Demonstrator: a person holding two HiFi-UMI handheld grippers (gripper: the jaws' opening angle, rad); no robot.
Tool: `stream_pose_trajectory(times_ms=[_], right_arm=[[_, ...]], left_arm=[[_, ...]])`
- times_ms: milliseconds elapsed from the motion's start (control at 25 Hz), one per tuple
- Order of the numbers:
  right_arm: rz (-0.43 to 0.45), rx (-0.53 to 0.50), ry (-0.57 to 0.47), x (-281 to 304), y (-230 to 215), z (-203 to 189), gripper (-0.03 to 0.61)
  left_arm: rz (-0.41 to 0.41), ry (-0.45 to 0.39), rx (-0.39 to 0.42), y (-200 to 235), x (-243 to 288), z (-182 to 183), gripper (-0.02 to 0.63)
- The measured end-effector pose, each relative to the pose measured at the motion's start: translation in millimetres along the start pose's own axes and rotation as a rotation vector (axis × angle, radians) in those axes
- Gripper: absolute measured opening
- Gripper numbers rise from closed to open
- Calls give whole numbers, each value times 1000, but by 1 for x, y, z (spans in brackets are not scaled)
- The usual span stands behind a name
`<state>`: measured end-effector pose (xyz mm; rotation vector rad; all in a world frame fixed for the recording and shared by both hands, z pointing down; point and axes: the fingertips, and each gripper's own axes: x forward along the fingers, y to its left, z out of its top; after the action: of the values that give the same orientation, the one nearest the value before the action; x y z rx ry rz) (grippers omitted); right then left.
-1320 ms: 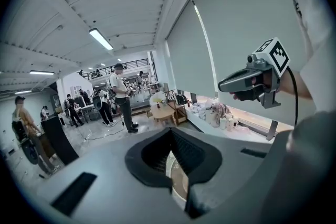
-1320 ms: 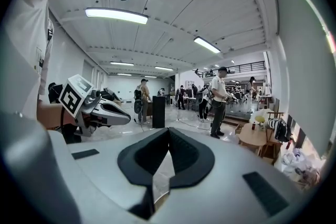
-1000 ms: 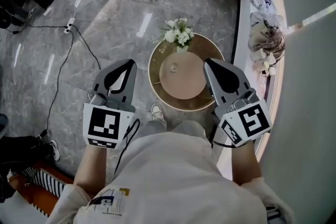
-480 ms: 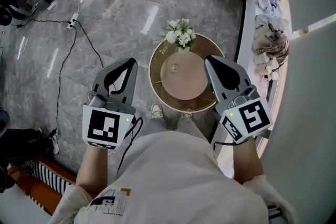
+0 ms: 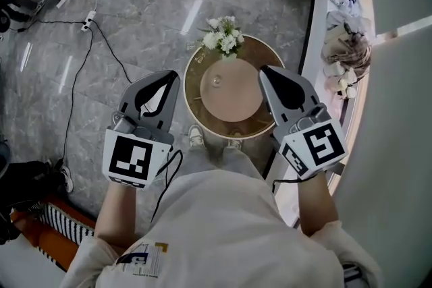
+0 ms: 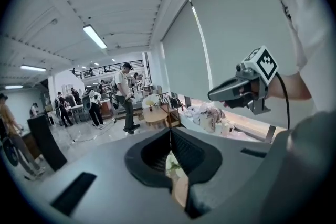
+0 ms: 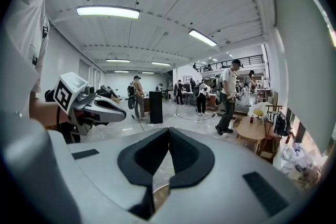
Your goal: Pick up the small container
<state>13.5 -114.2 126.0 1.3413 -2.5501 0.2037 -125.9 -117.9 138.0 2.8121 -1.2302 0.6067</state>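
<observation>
Small container: tiny clear thing (image 5: 216,81) on the round table (image 5: 260,54), on the far-left part of its pale inner disc; contents too small to tell.
Flowers: white bunch (image 5: 221,37) at the table's far rim, just beyond the container.
Left gripper (image 5: 171,75): jaws pressed together, empty, just off the table's left edge.
Right gripper (image 5: 264,70): jaws together, empty, tip over the table's right rim.
Open room: bare grey floor (image 5: 135,3) left of and beyond the table; power strip (image 5: 88,19) well left.
Tight side: white ledge (image 5: 312,23) near the table's right.
</observation>
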Motion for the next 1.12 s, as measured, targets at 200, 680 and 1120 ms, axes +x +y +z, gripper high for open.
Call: stream_pose_trajectory(times_ms=[200,680,1120], right_arm=[[4,6,7,5,-9,-11,8],[7,76,34,50,-33,-71,8],[-8,154,68,106,-66,-153,8]], left_arm=[[-26,-24,57,1,21,5,9],[-187,29,171,-42,97,-58,143],[-303,59,216,-80,184,-148,258]])
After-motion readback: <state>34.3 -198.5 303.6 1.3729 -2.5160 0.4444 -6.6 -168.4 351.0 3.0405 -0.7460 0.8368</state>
